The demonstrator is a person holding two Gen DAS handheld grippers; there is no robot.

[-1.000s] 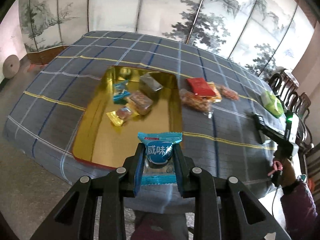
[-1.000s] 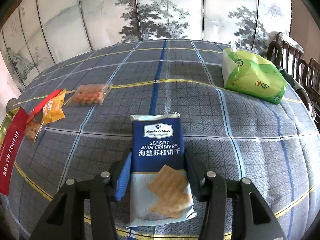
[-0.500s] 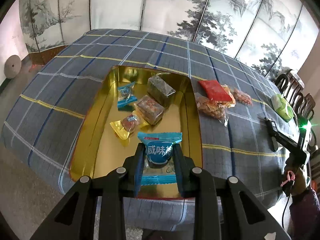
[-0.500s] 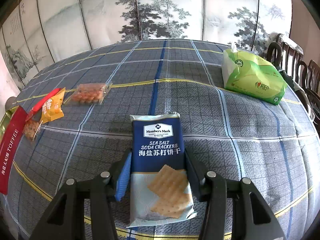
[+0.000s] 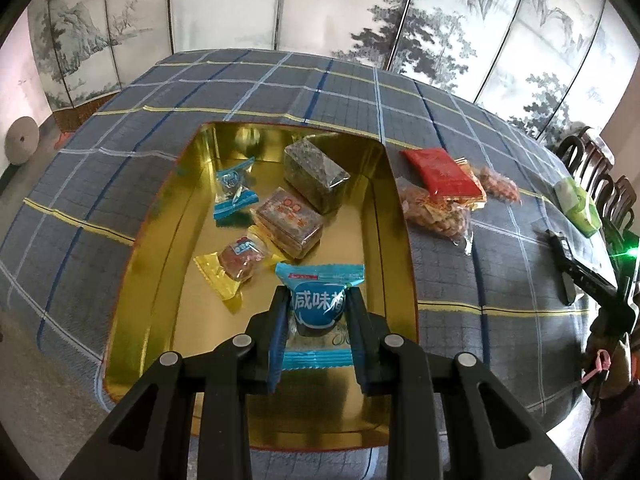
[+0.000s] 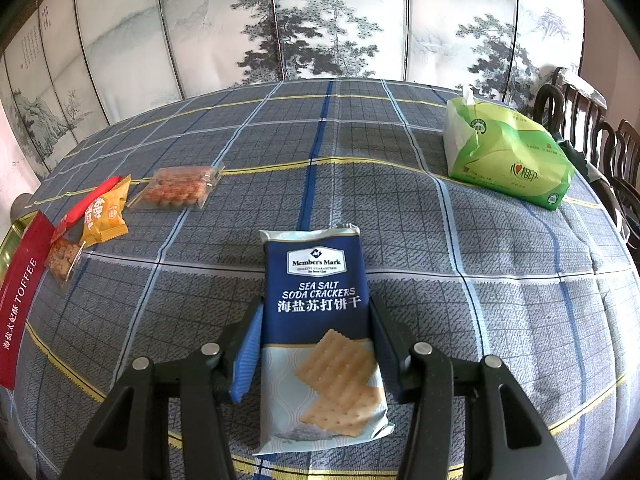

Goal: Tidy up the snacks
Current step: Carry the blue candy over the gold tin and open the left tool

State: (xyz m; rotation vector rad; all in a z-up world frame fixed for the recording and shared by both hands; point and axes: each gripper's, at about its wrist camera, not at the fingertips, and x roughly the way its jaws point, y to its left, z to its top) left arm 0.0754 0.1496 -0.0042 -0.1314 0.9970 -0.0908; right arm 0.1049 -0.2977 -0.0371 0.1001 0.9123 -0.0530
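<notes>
Your left gripper point(image 5: 318, 312) tilts steeply down, jaws clamped narrow on a blue candy pack point(image 5: 319, 308) w/ gold tray point(image 5: 394, 240) below. Right gripper point(image 6: 316, 344) tilts down too, jaws part-open, gripping cracker pack point(image 6: 320, 332) above the desk point(image 6: 460, 248).

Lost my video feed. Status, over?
Left gripper shut on blue snack packet, above gold tray. Right gripper shut on cracker pack. Drop spot unobstructed.
</notes>
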